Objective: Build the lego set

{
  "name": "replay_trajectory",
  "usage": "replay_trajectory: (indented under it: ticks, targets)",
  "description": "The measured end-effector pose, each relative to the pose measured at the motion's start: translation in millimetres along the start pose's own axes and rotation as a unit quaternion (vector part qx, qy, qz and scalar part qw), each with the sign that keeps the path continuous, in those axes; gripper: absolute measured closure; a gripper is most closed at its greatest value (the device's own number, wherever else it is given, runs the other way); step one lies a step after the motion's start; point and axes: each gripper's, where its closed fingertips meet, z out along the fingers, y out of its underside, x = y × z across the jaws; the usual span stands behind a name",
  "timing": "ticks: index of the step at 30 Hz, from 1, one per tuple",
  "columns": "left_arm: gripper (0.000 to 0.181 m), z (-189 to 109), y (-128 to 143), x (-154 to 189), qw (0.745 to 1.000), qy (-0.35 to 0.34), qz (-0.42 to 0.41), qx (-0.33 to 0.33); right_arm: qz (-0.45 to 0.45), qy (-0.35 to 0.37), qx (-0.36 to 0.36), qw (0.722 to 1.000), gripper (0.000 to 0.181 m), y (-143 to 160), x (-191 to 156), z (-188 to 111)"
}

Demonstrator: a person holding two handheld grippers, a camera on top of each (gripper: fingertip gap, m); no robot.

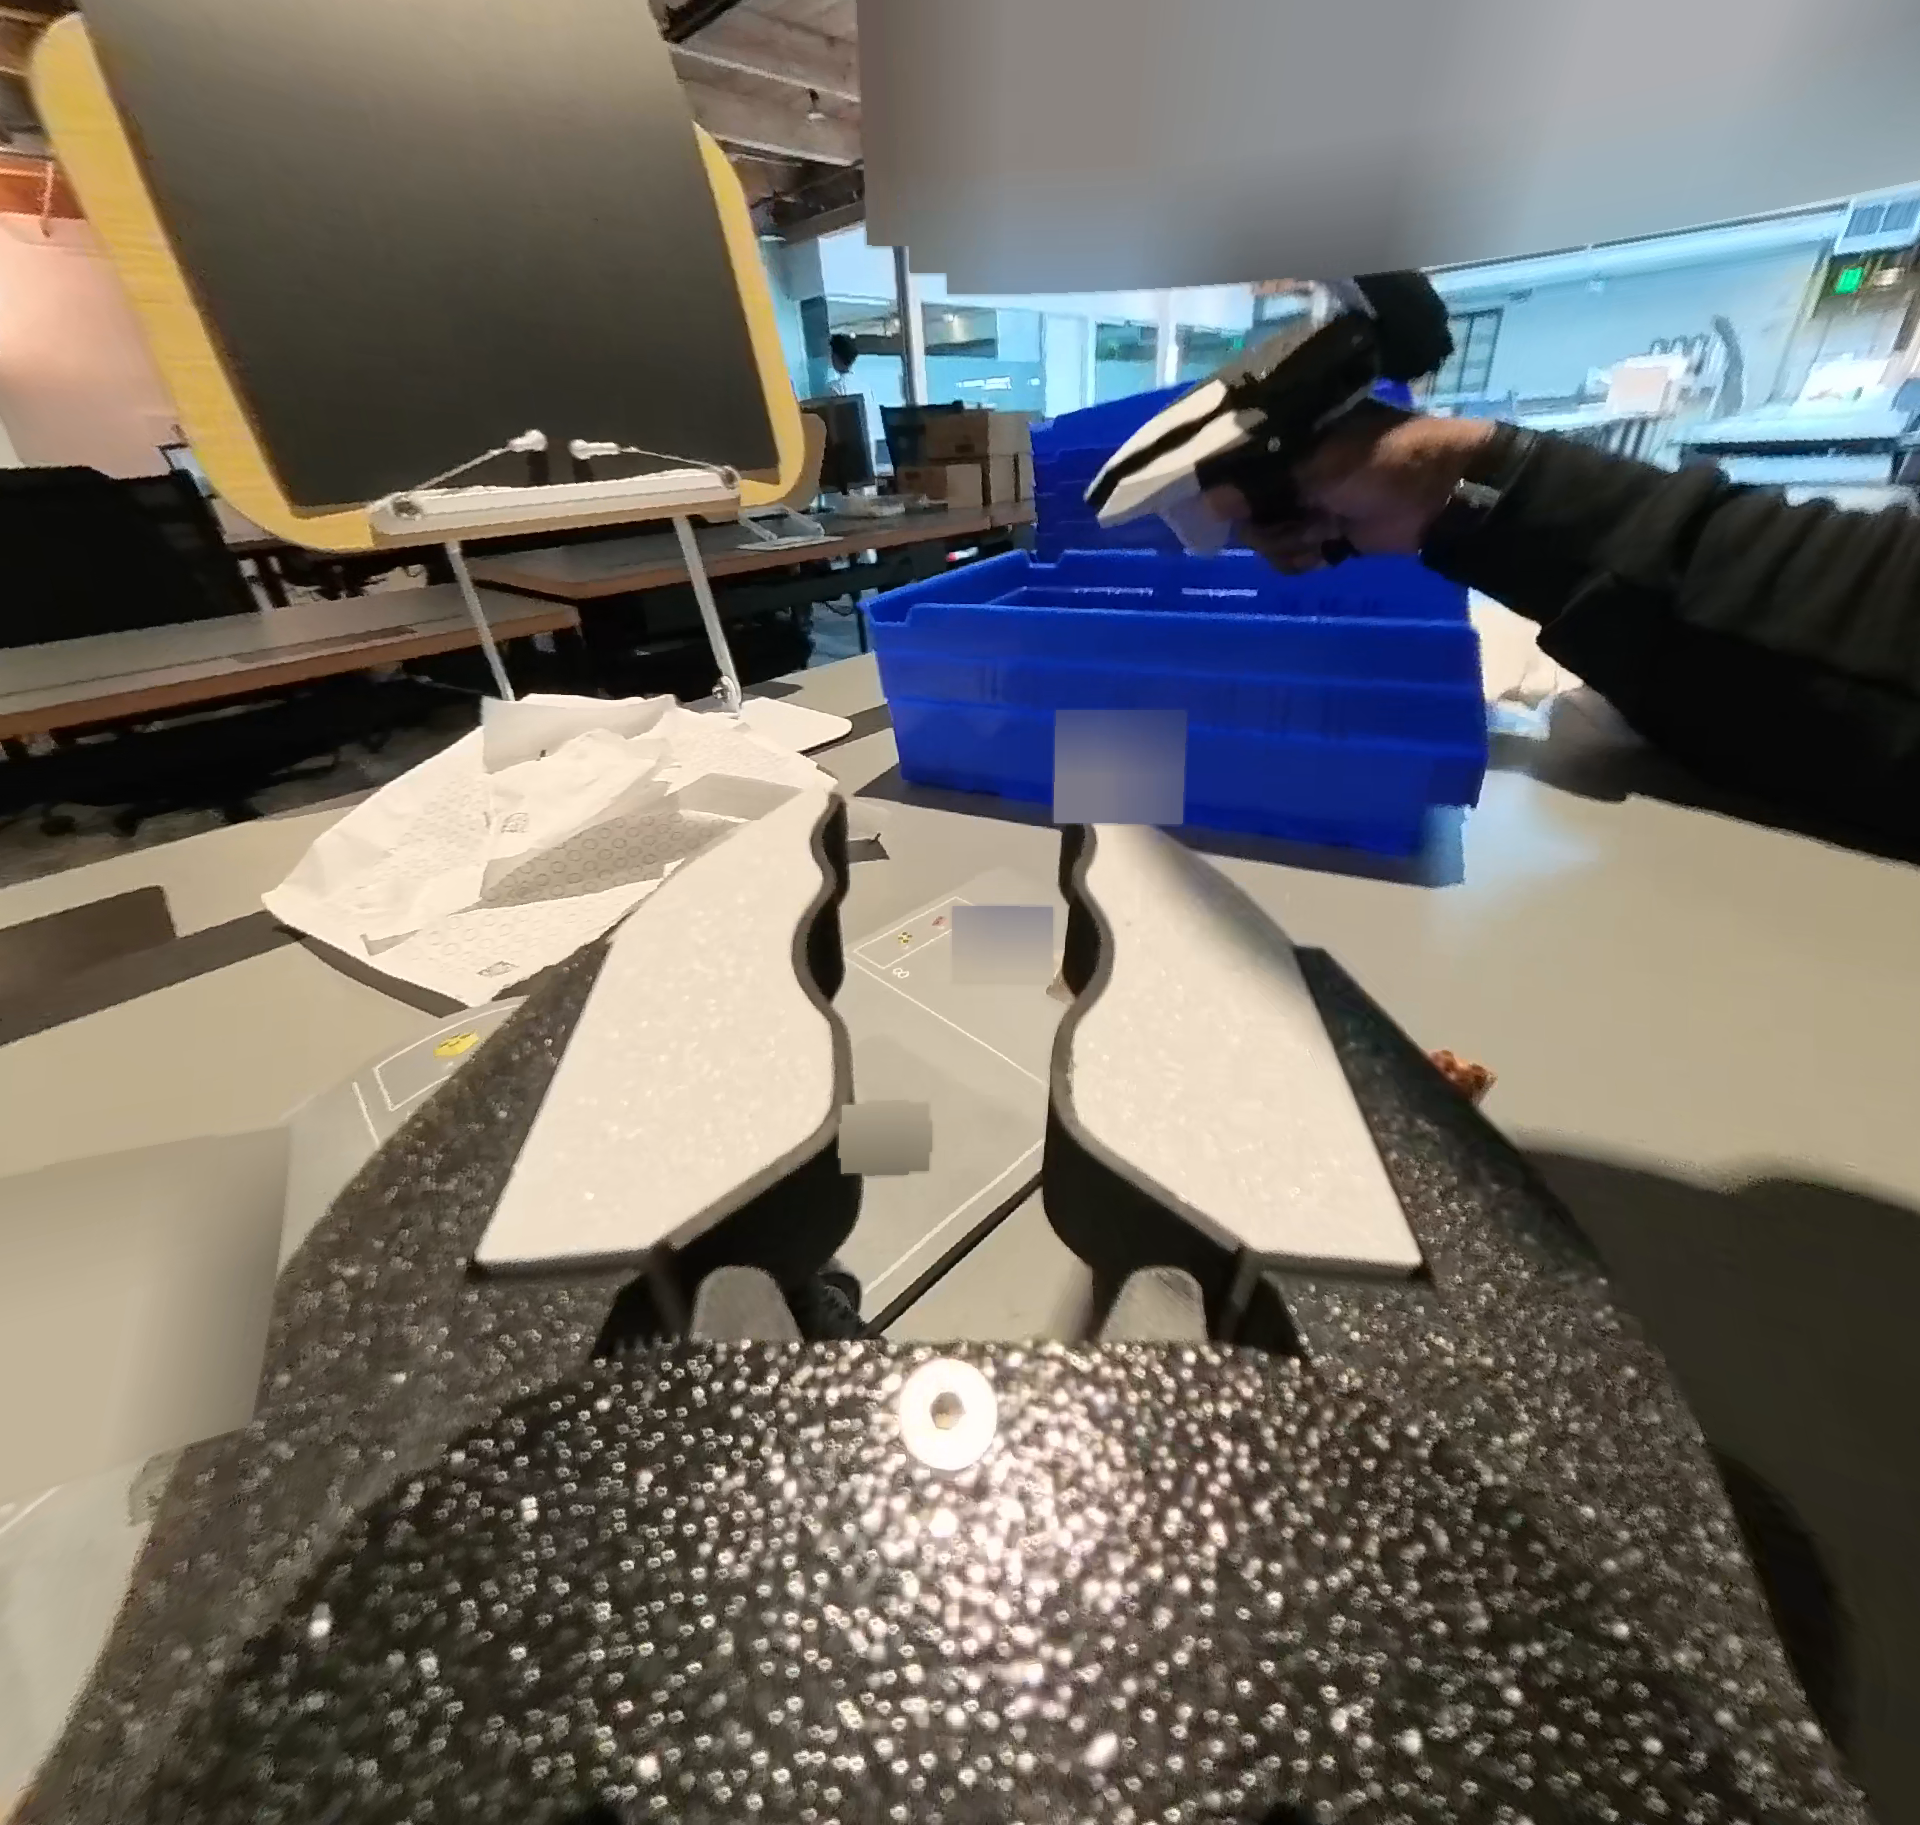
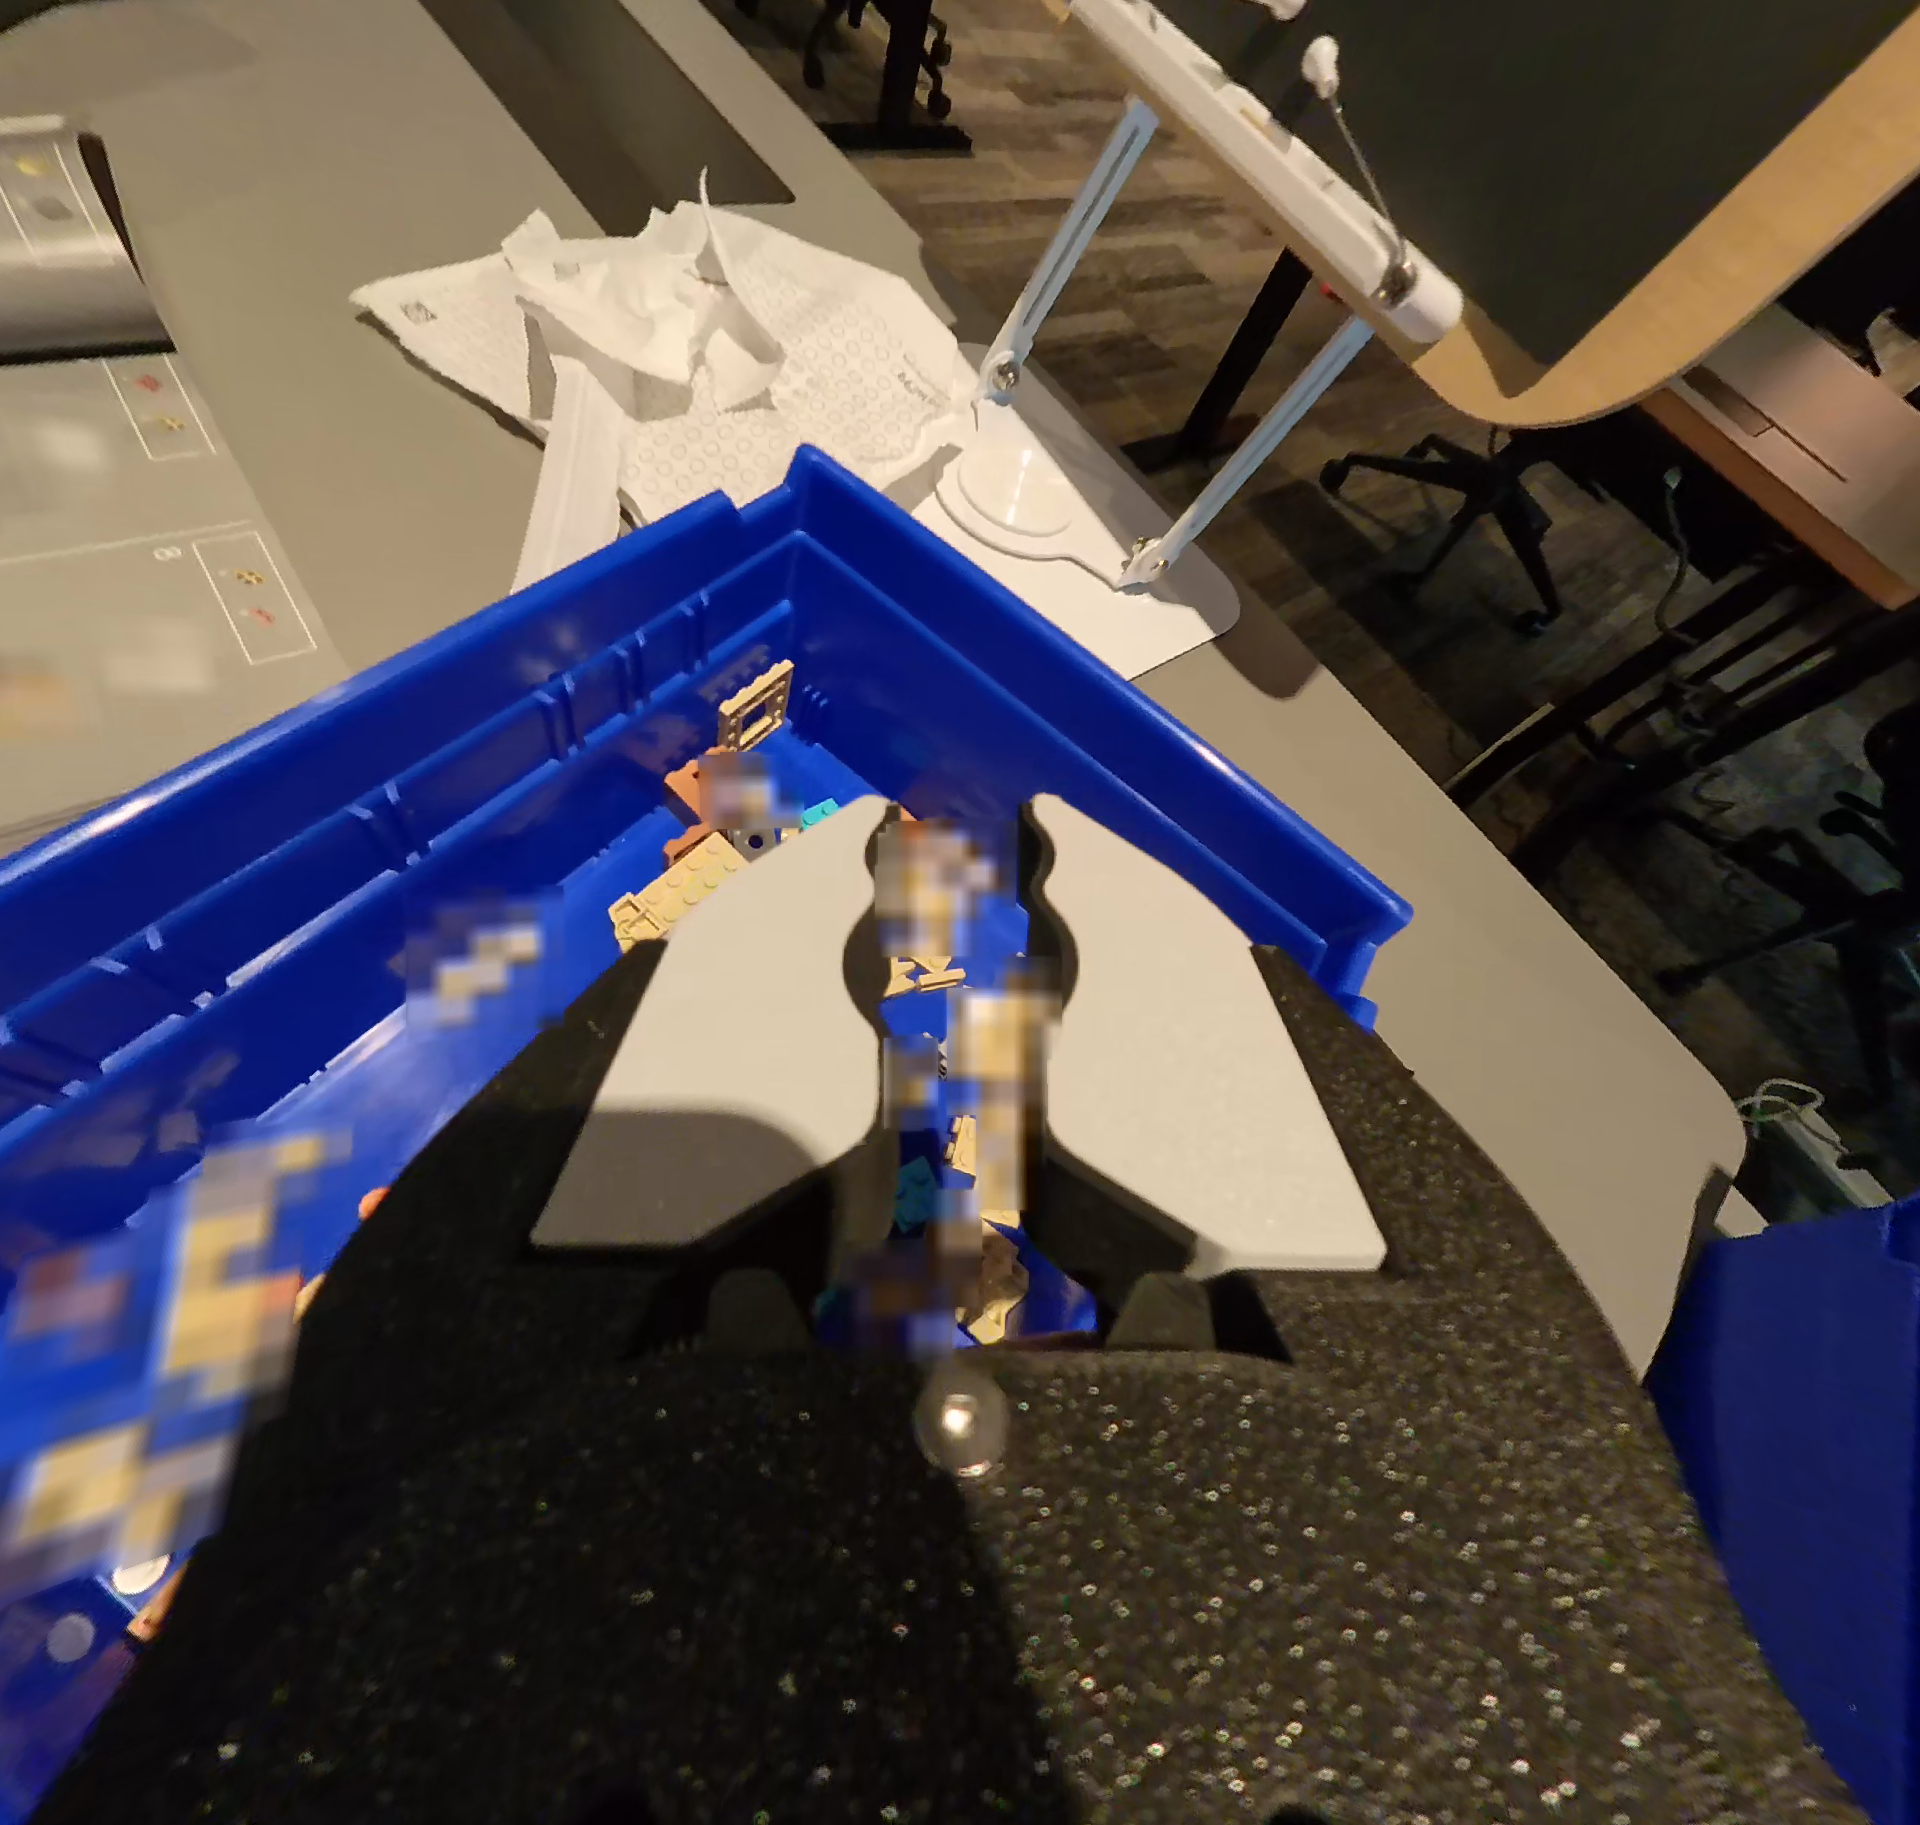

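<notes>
the left hand-held gripper [image 1: 951,902] hovers released over the grey bench [image 1: 1558,996], holding nothing. the right hand-held gripper [image 2: 961,840] hangs released above the blue bin [image 2: 1091,695], where loose tan lego pieces [image 2: 675,892] lie. crumpled white paper bags [image 2: 675,352] lie far left of the bin.

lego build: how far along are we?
Early. Done: paper bags lie torn open on the table, loose bricks sit in the blue bin. In hand: right gripper, jaws open and empty, is over the bin's bricks. Left gripper hangs open above the instruction sheet. Left: no assembled model in view.
</notes>
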Motion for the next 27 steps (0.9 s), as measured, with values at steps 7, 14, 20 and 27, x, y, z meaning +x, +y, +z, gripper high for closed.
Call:
replay_trajectory:
  ticks: [7,14,20,27]
  targets:
    - [0.143,2,2,5,1.0,0.006,0.017,-0.009,-0.004,0.005,-0.006,1.0,0.161,1,0,2]
    - [0.144,-4,-6,-7,0.999,0.0,-0.035,0.025,0.004,0.0,-0.001,1.0,0.161,0,1,0]
    - [0.144,-6,-8,-10,0.999,-0.006,-0.04,0.035,0.01,-0.007,0.003,1.0,0.16,-2,1,-1]
    - [0.145,-5,-8,-10,0.999,-0.006,-0.038,0.037,-0.009,-0.004,-0.016,1.0,0.16,2,-3,3]
